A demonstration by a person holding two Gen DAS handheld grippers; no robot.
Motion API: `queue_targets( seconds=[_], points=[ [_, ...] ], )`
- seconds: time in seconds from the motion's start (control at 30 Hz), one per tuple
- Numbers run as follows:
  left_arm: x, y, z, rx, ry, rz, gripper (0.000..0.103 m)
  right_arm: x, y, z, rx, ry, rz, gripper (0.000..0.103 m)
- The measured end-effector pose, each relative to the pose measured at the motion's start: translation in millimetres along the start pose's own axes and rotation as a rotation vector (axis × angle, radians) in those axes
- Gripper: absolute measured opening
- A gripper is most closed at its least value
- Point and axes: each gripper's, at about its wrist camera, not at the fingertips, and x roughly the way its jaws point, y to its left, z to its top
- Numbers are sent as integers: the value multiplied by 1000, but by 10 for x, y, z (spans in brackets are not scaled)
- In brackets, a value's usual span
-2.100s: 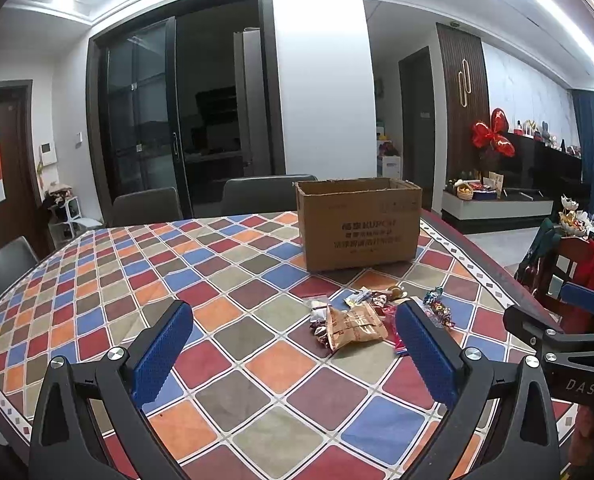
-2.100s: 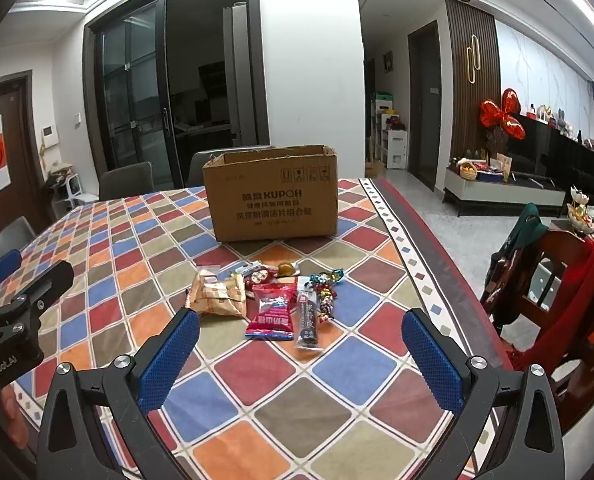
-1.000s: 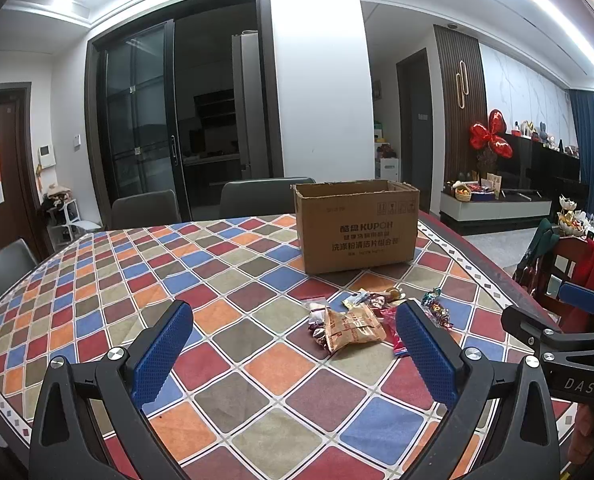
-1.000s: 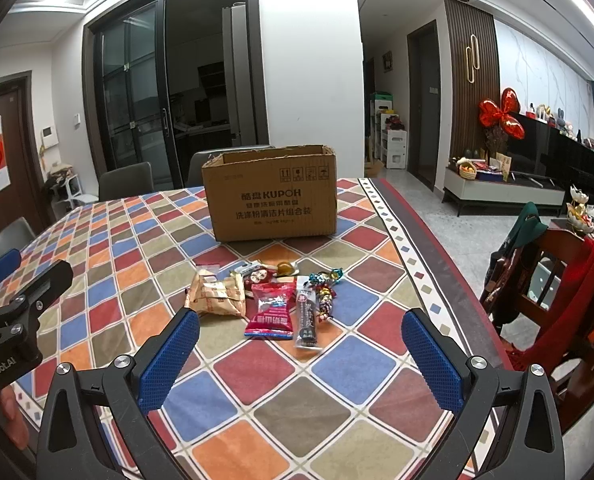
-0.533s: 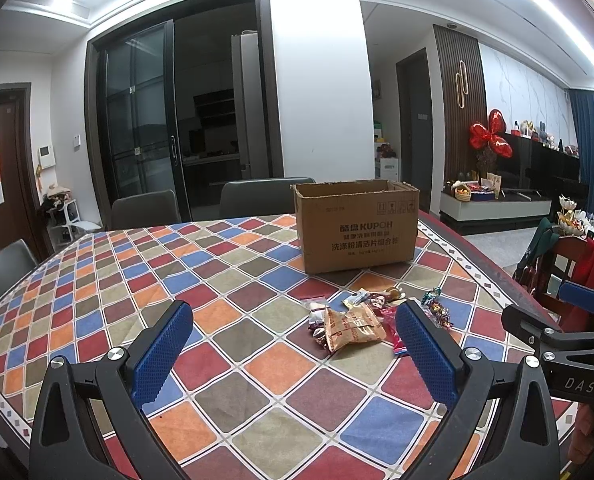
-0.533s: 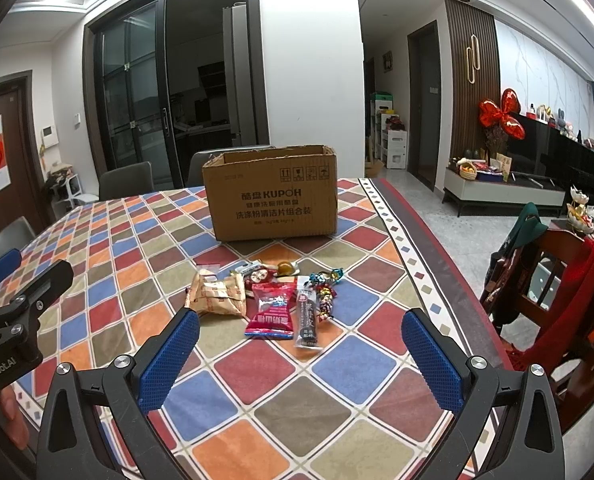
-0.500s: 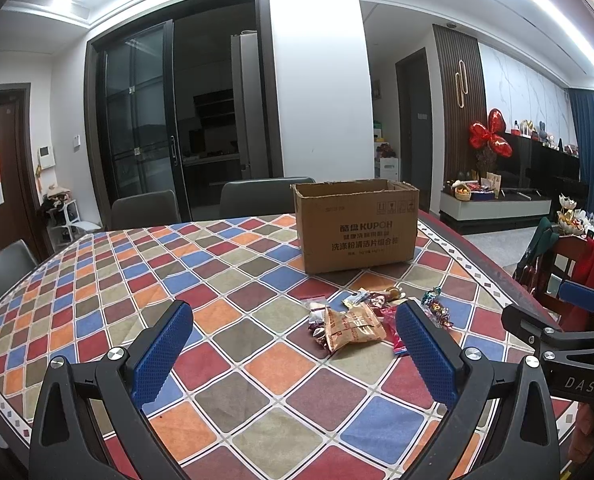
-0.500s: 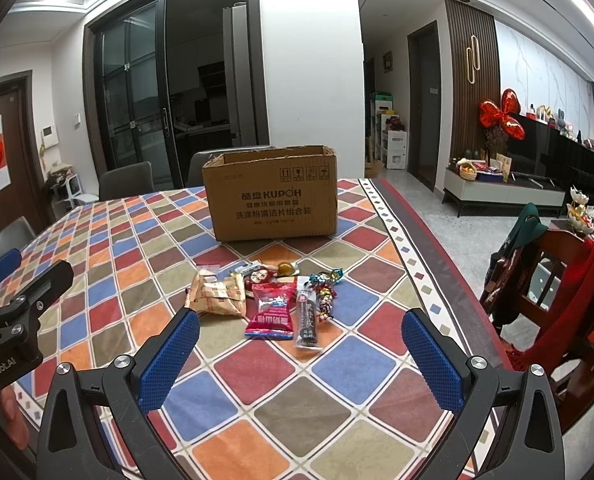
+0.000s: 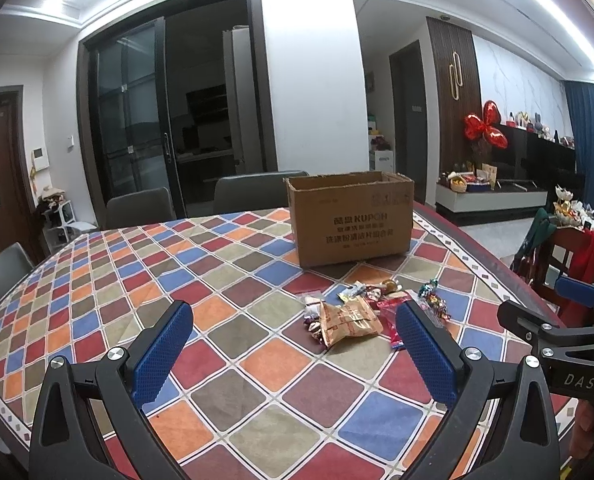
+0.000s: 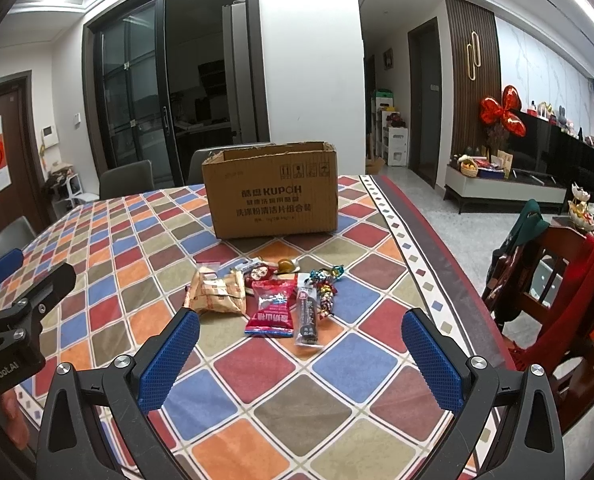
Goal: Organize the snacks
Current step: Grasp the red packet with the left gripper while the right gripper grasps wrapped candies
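A box (image 10: 272,190) stands on the table (image 10: 377,364) toward its far edge, nearer the right edge than the left. Just before it the snacks lie bunched: a bag (image 10: 217,292) leftmost, a pouch (image 10: 272,308) beside it, a bar (image 10: 307,316) next, candies (image 10: 325,286) rightmost. Chairs (image 10: 127,178) stand behind the far edge.

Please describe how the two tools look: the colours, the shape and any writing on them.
Both tools are alike: black plastic frames with silver screws, forking into two fingers that carry blue pads with a fine dotted texture. The left tool bears "GenRobot.AI" in white letters on its side, seen in the right wrist view; the right tool bears "DAS". No cables or sleeves show.
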Motion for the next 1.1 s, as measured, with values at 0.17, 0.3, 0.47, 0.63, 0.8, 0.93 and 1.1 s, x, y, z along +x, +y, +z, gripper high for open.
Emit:
queue_targets(
  seconds=[0.17, 0.3, 0.47, 0.63, 0.8, 0.93, 1.1],
  points=[
    [114, -75, -8, 32, 26, -20, 103, 65, -36, -25, 0, 16, 17, 102],
    [254, -190, 12, 65, 48, -54, 95, 150, -113, -5, -6, 18, 10, 102],
    [565, -355, 49, 74, 111, -137, 83, 363, -254, 54, -26, 30, 1, 102],
    [908, -506, 61, 60, 183, -220, 72, 646, -372, 99, -37, 79, 41, 94],
    [1255, -653, 10, 30, 286, -308, 57, 956, -455, 114, -34, 150, 98, 77],
    [1491, -765, -43, 13, 342, -350, 52, 1192, -524, 111, -13, 198, 112, 68],
    [1783, -877, -106, 26, 410, -369, 45, 1450, -540, 82, -2, 254, 133, 54]
  ],
)
